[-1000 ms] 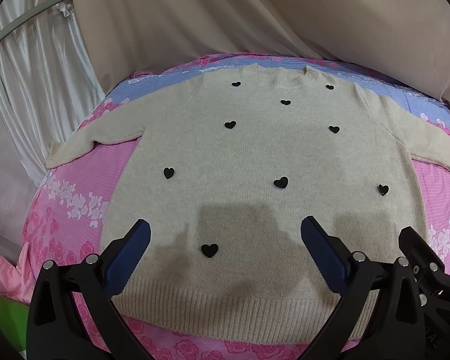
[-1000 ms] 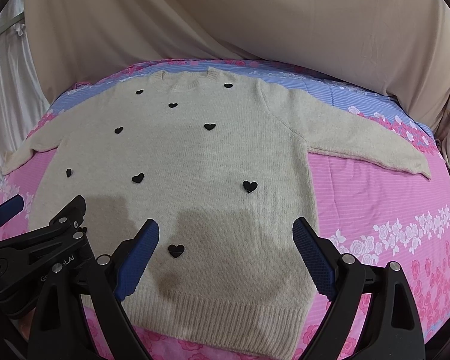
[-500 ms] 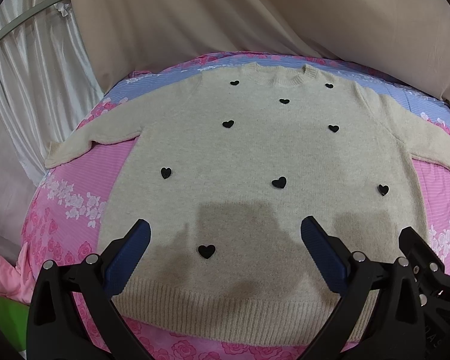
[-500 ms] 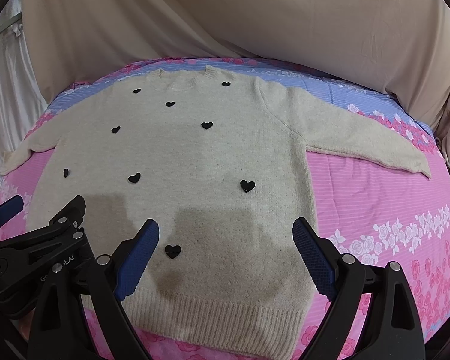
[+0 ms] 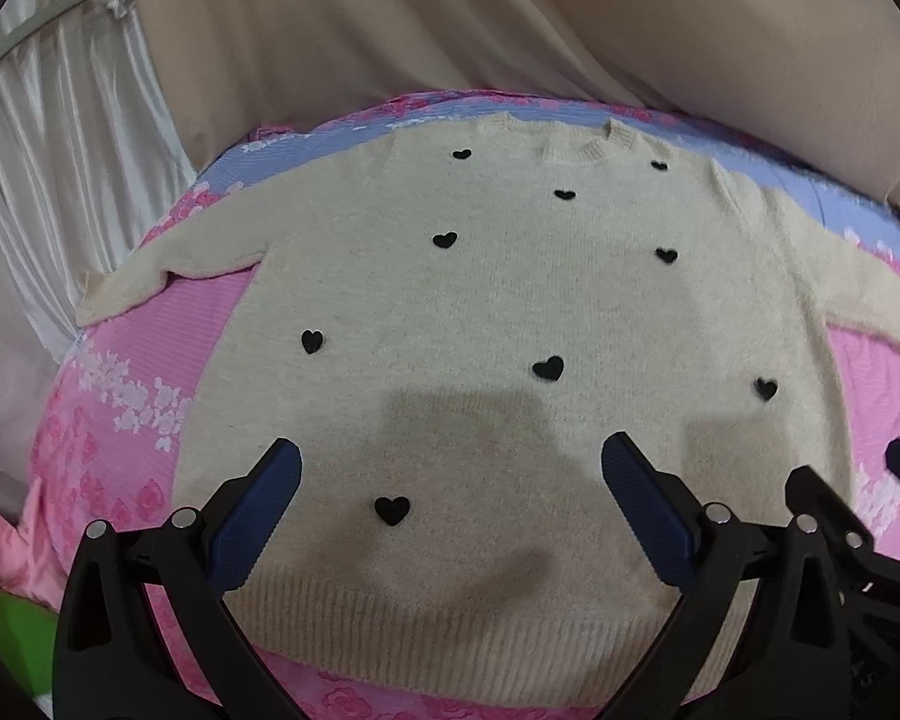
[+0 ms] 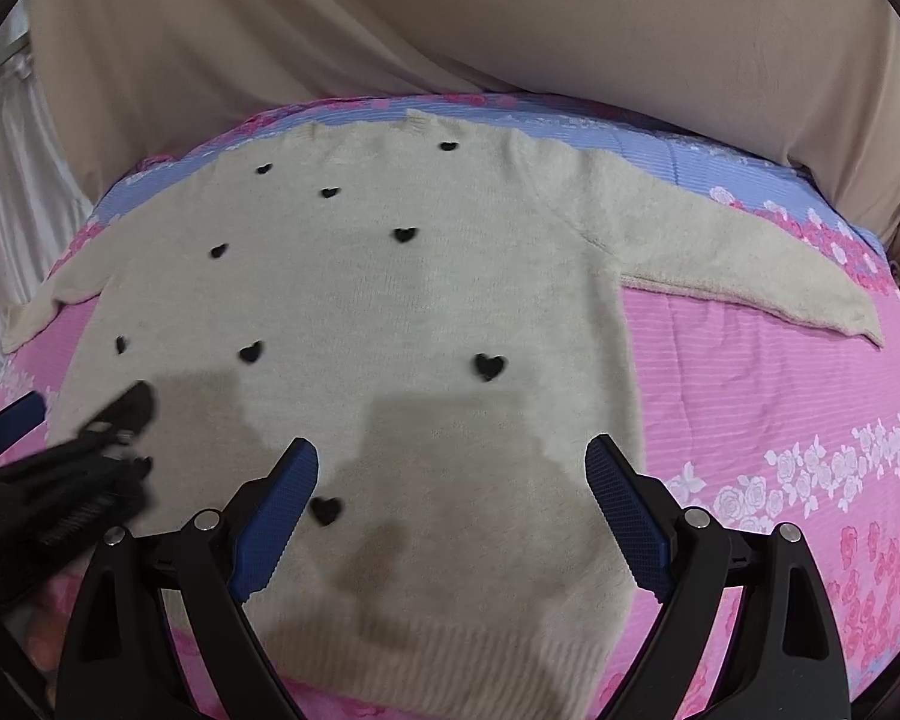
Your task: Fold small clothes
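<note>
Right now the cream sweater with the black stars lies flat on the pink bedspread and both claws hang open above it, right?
Nearly. The black shapes on the sweater are hearts, not stars, as the left wrist view shows. It does lie flat on the pink bedspread, with both claws open above it.

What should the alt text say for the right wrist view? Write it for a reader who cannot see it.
A cream sweater dotted with small black hearts lies flat, front up, on a pink floral bedsheet, sleeves spread to each side. The open right gripper hovers above its lower part, with the left gripper blurred at the left edge. Beige fabric fills the background.
</note>
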`<state>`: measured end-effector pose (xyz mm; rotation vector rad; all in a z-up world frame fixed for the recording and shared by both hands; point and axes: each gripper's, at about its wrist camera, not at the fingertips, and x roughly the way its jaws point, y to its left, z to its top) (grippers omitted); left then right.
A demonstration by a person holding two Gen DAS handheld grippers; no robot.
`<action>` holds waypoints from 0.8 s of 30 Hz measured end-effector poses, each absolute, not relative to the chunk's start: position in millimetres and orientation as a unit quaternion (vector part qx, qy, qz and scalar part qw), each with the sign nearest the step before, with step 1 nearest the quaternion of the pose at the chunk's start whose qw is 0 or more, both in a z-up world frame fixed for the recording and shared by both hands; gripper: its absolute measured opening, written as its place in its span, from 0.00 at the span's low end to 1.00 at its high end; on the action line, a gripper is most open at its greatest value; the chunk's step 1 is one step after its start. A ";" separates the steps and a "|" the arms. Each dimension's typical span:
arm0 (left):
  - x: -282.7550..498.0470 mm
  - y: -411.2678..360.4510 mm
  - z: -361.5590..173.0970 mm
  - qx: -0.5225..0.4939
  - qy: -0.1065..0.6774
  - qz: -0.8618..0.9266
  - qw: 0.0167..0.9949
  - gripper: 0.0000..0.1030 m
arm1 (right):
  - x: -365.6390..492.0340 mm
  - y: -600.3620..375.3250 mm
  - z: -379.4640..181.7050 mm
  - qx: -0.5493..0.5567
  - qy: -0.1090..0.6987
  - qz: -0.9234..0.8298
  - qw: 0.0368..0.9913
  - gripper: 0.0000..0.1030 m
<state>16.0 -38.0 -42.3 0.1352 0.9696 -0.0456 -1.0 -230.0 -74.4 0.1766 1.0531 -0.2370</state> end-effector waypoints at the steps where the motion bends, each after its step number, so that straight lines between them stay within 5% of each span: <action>1: 18.7 -35.1 -40.8 0.050 0.469 -0.024 0.882 0.95 | -0.4 -244.7 -76.6 0.092 0.498 -0.128 0.853 0.86; 6: 31.9 -28.4 -36.0 -0.015 0.483 -0.037 0.875 0.95 | -6.8 -391.3 -94.7 0.189 0.483 -0.251 0.817 0.86; 17: 45.0 -65.0 -44.0 0.028 0.499 -0.030 0.866 0.95 | -23.3 -677.8 -136.0 0.359 0.418 -0.401 0.732 0.84; 21: 52.4 -71.8 -45.3 0.042 0.503 -0.025 0.863 0.95 | -30.2 -712.6 -155.7 0.409 0.390 -0.417 0.712 0.69; 23: 56.4 -72.7 -46.8 0.046 0.505 -0.023 0.862 0.95 | -28.9 -717.5 -156.9 0.419 0.374 -0.410 0.718 0.52; 24: 58.2 -73.6 -48.1 0.047 0.507 -0.023 0.860 0.95 | -28.3 -719.9 -156.4 0.420 0.370 -0.412 0.719 0.31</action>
